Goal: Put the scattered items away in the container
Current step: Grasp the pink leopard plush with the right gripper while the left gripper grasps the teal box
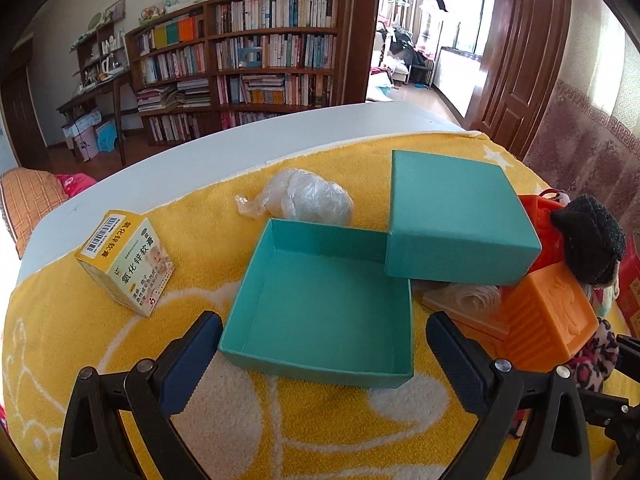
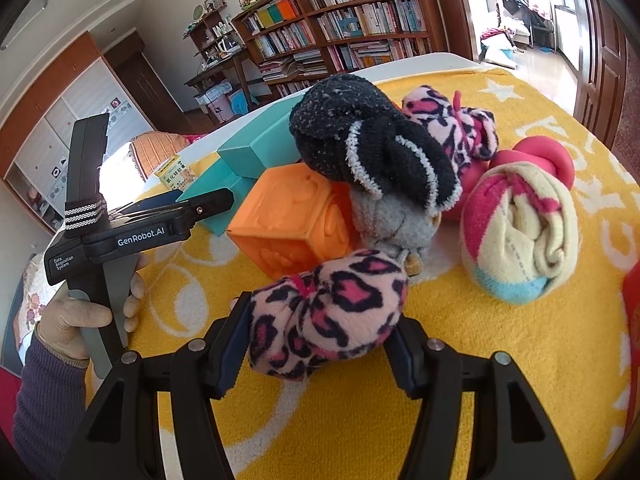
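An open teal box (image 1: 320, 300) sits on the yellow towel (image 1: 80, 340), empty, with its teal lid (image 1: 456, 216) leaning at its right rear corner. My left gripper (image 1: 320, 344) is open, its jaws on either side of the box's near end. My right gripper (image 2: 320, 336) is shut on a pink leopard-print sock ball (image 2: 324, 316). Around it lie an orange block (image 2: 292, 220), a black sock ball (image 2: 360, 140), a grey sock (image 2: 392, 216), a second leopard sock ball (image 2: 452, 124) and a striped sock ball (image 2: 520, 232).
A yellow medicine carton (image 1: 128, 264) lies left of the box and a crumpled plastic bag (image 1: 308, 196) behind it. A pink toy (image 2: 532, 160) lies behind the striped sock ball. The grey table edge (image 1: 240, 136) runs behind the towel. The left gripper's body (image 2: 132, 232) shows at the left.
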{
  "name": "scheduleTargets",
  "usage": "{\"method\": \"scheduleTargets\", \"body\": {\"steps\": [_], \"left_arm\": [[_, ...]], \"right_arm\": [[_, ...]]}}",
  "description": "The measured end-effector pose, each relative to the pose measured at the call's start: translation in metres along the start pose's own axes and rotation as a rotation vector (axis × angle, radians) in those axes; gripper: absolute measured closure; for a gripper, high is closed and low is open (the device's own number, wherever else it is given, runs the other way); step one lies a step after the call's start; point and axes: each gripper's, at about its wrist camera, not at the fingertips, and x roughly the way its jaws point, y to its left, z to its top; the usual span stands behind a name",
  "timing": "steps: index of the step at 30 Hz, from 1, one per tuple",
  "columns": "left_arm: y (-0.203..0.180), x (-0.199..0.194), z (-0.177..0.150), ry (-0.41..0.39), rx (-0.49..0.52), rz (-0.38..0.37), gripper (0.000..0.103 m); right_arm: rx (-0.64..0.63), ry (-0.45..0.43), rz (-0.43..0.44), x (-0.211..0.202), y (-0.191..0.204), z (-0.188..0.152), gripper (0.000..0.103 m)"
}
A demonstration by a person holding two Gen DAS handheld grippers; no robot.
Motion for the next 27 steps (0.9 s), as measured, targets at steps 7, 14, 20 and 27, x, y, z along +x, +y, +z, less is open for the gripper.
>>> {"method": "scheduleTargets", "body": {"steps": [7, 14, 20, 27], "left_arm": [[0.000, 0.018, 0.004, 0.079, -0.015, 0.023, 0.000], [-0.007, 0.019, 0.002, 0.082, -0.018, 0.087, 0.000], [-0.015, 0.014, 0.001, 0.068, -0.034, 0.109, 0.010], [-0.026, -0.003, -0.003, 0.018, -0.031, 0.178, 0.011]], "right_arm": [[-0.008, -0.001, -0.005, 0.001, 0.001, -0.001, 0.038], [-0.019, -0.003, -0.012, 0.002, 0.002, 0.000, 0.038], [-0.026, -0.007, -0.013, 0.001, 0.004, 0.001, 0.038], [-0.028, -0.017, -0.010, 0.000, 0.004, 0.001, 0.041]]}}
